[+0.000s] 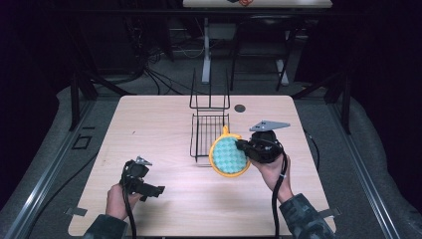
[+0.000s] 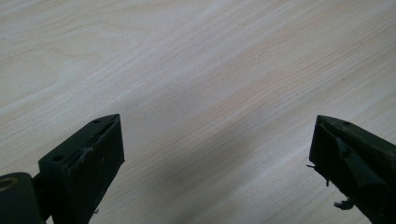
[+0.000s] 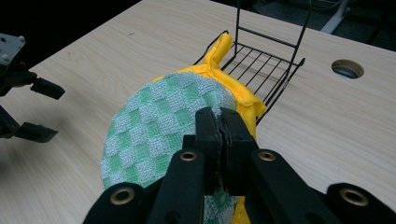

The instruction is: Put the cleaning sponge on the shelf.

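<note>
Right hand-held gripper (image 1: 243,146): we find its jaws pressed together on the edge of a round pad (image 1: 229,155), the cloth pinched thin between them; the right gripper view shows the two black jaws meeting with no gap but the fabric. We see the pad held up at a tilt, its face checked green and white, its rim and loop yellow. In the high view it hangs just right of the rack (image 1: 208,133), overlapping the rack's near right corner; whether it touches the wire we cannot tell. The right hand (image 1: 272,172) grips the body from below, a cable trailing down along the forearm, a grey three-cornered plate on top.

Left hand-held gripper (image 1: 155,190): we note its jaws standing wide apart with nothing between them; the left gripper view shows only bare wood grain between the two black jaws. It sits low over the near left part of the bench (image 1: 149,124), held by the left hand (image 1: 118,200), well apart from the pad.

Rack: black wire, a flat grid base with an upright back, standing near the middle of the bench.

Bench: pale wood, with a round dark port (image 1: 240,108) just right of the rack's back.
</note>
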Available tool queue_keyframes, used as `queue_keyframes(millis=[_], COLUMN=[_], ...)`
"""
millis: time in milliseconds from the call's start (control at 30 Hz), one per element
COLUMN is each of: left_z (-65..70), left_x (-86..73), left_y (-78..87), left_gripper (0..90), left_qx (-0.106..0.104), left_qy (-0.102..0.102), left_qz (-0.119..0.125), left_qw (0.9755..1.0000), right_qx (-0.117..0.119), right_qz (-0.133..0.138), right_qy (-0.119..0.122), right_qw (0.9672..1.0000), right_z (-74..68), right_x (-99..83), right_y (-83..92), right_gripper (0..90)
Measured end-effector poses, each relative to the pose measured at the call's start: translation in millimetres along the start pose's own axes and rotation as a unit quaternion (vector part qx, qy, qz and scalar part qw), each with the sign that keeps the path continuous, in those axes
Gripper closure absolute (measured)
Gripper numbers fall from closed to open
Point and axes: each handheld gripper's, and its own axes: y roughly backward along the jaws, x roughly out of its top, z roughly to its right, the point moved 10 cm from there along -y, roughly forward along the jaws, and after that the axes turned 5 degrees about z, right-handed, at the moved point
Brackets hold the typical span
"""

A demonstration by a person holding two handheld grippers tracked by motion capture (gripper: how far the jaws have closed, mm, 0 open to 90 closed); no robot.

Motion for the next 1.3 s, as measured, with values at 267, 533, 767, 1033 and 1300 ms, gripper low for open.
queue_keyframes(millis=[267,533,767,1033,1300], left_z=[0.1,0.5,1.0,0.5,1.0], left_x=[0.1,0.3,0.3,0.4,0.6], left_y=[0.3,-0.1,-0.8,-0.9,-1.1], left_gripper=[3.1,3.1,3.1,3.1,3.1], left_qx=[0.0,0.0,0.001,0.0,-0.001], left_qy=[0.0,-0.001,-0.004,-0.003,-0.005], left_qz=[0.001,0.0,-0.001,-0.001,0.001], left_qw=[1.0,1.0,1.0,1.0,1.0], right_qx=[0.0,-0.01,-0.017,-0.023,-0.029], right_qz=[0.002,0.005,0.007,0.007,0.007], right_qy=[0.0,0.0,0.0,-0.003,-0.003], right_qw=[1.0,0.9999,0.9998,0.9997,0.9995], right_z=[-0.5,3.4,8.5,8.7,10.3], right_x=[5.7,8.7,10.6,13.7,19.8], right_y=[-7.0,-15.2,-24.4,-38.7,-50.0], right_gripper=[87.4,87.4,87.4,87.4,87.4])
